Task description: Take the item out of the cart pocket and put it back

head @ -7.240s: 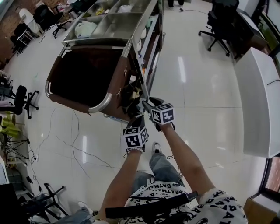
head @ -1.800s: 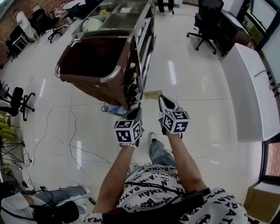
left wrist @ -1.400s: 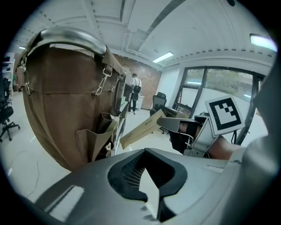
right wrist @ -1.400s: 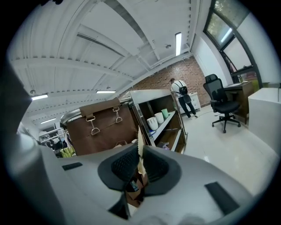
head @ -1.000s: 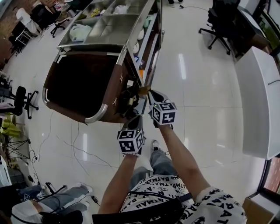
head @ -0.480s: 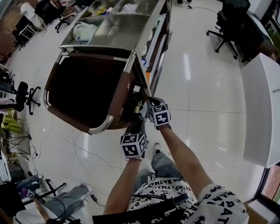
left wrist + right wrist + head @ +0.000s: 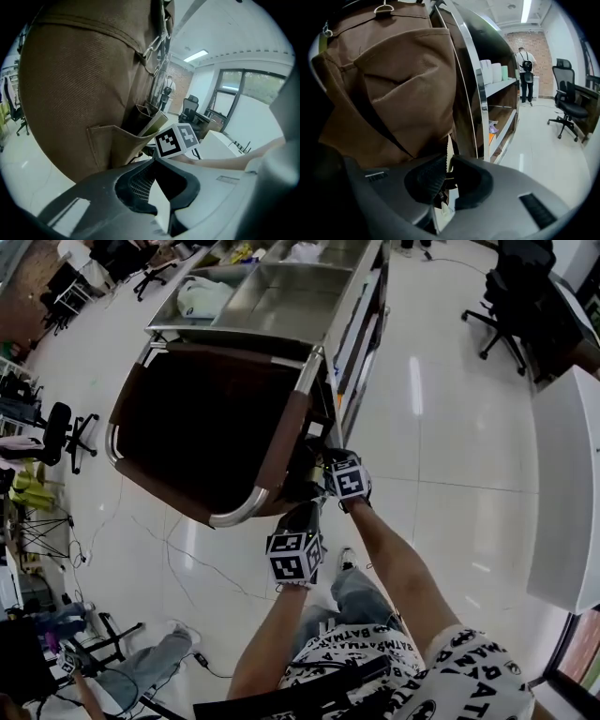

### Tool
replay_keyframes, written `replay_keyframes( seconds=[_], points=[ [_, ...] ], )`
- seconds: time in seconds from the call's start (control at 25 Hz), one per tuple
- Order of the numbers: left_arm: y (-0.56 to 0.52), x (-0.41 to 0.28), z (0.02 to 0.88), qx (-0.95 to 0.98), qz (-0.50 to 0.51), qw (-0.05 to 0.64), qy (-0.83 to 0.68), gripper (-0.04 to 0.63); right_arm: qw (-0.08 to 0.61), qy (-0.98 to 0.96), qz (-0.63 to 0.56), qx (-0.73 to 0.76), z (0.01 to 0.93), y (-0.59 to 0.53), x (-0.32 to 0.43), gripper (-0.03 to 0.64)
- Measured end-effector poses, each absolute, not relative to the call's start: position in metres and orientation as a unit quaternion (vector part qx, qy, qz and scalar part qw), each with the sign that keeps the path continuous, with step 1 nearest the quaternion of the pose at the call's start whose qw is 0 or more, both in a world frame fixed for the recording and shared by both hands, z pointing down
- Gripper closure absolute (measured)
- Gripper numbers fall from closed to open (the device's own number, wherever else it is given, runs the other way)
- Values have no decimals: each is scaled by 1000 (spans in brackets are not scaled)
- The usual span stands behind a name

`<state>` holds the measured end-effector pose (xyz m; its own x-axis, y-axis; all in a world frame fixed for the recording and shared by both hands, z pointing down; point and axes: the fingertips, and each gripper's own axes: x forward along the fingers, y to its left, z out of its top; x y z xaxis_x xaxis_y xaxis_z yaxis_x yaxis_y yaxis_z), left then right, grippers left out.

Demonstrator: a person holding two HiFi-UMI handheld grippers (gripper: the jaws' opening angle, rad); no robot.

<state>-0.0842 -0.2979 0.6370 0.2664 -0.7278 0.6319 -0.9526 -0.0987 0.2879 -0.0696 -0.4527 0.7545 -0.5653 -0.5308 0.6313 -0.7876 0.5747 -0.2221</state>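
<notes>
A brown fabric bag (image 7: 192, 423) hangs on the cart, with a sewn pocket (image 7: 112, 147) on its side. A thin tan packet (image 7: 448, 146) with a serrated edge is pinched edge-on in my right gripper (image 7: 448, 161), which is shut on it. In the left gripper view the packet (image 7: 157, 124) slants into the pocket's mouth, beside the right gripper's marker cube (image 7: 177, 139). In the head view my right gripper (image 7: 325, 460) is pressed against the bag's side. My left gripper (image 7: 305, 514) hovers just below it, jaws together and empty (image 7: 153, 159).
The steel cart top (image 7: 272, 301) and its side shelves (image 7: 499, 77) run beyond the bag. A chrome rail (image 7: 234, 517) rims the bag. Office chairs (image 7: 520, 296) and a white desk (image 7: 572, 474) stand at the right. A person (image 7: 526, 70) stands far off.
My right gripper has come down with the packet from above the bag's side to the pocket mouth. The left gripper has shifted a little towards the bag.
</notes>
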Motion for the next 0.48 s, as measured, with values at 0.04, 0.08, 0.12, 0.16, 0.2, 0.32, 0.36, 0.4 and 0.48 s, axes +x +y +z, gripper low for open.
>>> replay_keyframes(
  seconds=[0.04, 0.08, 0.12, 0.16, 0.2, 0.32, 0.36, 0.4, 0.48],
  points=[
    [-298, -86, 639, 722, 166, 336, -582, 592, 256, -849, 251, 388, 756, -454, -70, 574],
    [-298, -88, 640, 722, 163, 336, -583, 592, 253, -850, 253, 387, 756, -455, -70, 572],
    [-297, -90, 641, 721, 160, 337, -584, 592, 251, -850, 254, 387, 755, -454, -70, 568],
    [-294, -93, 641, 721, 157, 337, -584, 592, 249, -849, 254, 389, 753, -451, -70, 559],
    [-291, -96, 639, 721, 155, 338, -584, 592, 246, -848, 257, 392, 752, -447, -68, 541],
    [-279, -104, 631, 724, 142, 339, -583, 592, 222, -842, 270, 411, 732, -433, -52, 448],
    [-274, -106, 627, 727, 137, 339, -582, 592, 212, -841, 268, 419, 717, -427, -45, 448],
    [-268, -107, 621, 729, 131, 337, -581, 592, 202, -841, 265, 425, 702, -419, -38, 448],
    [-252, -113, 606, 737, 120, 332, -576, 592, 180, -845, 259, 431, 669, -391, -30, 448]
  ],
)
